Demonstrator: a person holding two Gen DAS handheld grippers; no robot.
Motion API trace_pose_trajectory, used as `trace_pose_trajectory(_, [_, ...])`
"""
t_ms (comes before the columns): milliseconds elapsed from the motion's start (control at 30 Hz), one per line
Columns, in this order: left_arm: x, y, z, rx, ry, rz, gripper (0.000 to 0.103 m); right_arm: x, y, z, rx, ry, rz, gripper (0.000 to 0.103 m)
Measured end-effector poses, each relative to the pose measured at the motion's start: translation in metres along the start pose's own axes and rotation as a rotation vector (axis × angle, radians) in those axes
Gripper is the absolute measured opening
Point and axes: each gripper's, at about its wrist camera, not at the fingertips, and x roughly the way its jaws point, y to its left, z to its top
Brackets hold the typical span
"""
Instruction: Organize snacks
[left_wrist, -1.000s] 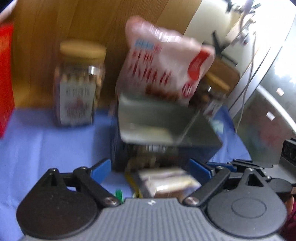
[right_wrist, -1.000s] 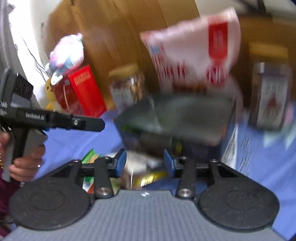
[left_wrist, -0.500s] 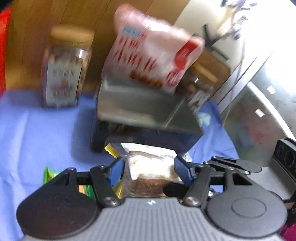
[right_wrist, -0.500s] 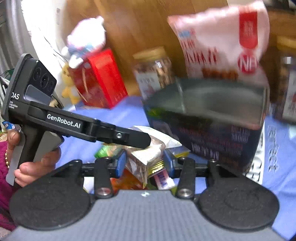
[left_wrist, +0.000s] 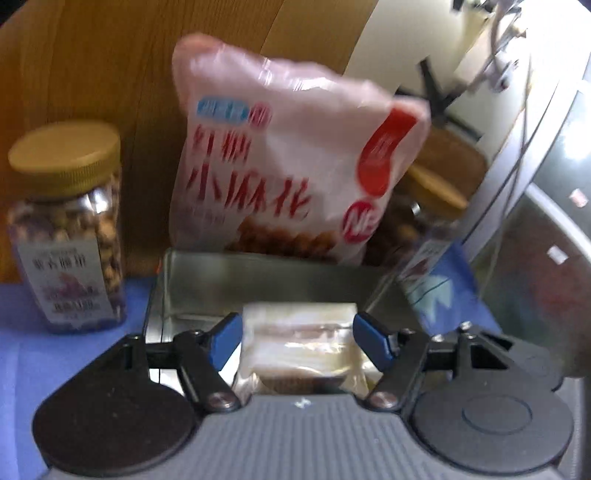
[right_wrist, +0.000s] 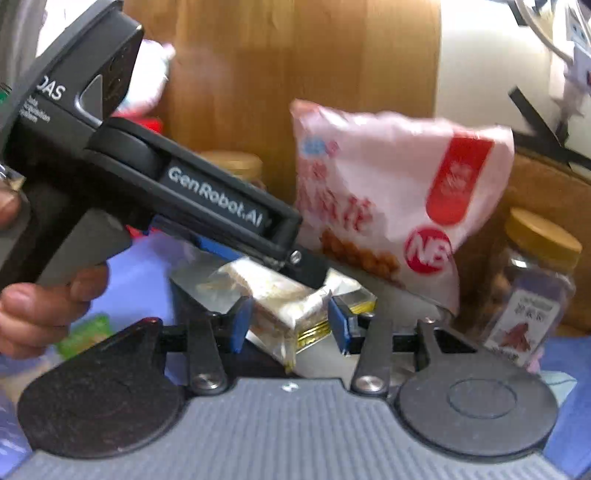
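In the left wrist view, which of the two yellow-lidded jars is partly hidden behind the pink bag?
The right jar: the pink bag covers its left side. The left jar stands in full view on the blue cloth.

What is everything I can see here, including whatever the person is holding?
Snack bag: one, pink and white, red print, standing at the tin's back.
Tin: one, silver inside, on the blue cloth.
Jars: two, clear with tan lids, either side of the tin.
Cake packet: one, clear wrapper, over the tin, between the left jaws.
Gold-edged packet: one, between the right jaws.
Green packet: one, on the cloth.
Cloth: one, blue.
Left gripper: black, blue pads.
Right gripper: the same.
Hand: one, gripping the left handle.
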Motion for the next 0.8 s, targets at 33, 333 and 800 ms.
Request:
trace_pose_trajectory(33, [0.000,0.001,-0.003,-0.002,0.006,0.007,0.069,-0.001,-0.001,0.000,0.019,-0.004,0.000,0.053])
trace_pose_trajectory(333, [-0.102,0.014,-0.033,-0.007,-0.140,-0.069,0.073,-0.091,-0.006,-0.023,0.217,-0.059,0.114,0.052])
trace_pose_trajectory(800, [-0.178,0.078,-0.158,-0.214,-0.106,0.031,0.074,-0.134,0.048,-0.094,0.417,0.046,0.275,0.048])
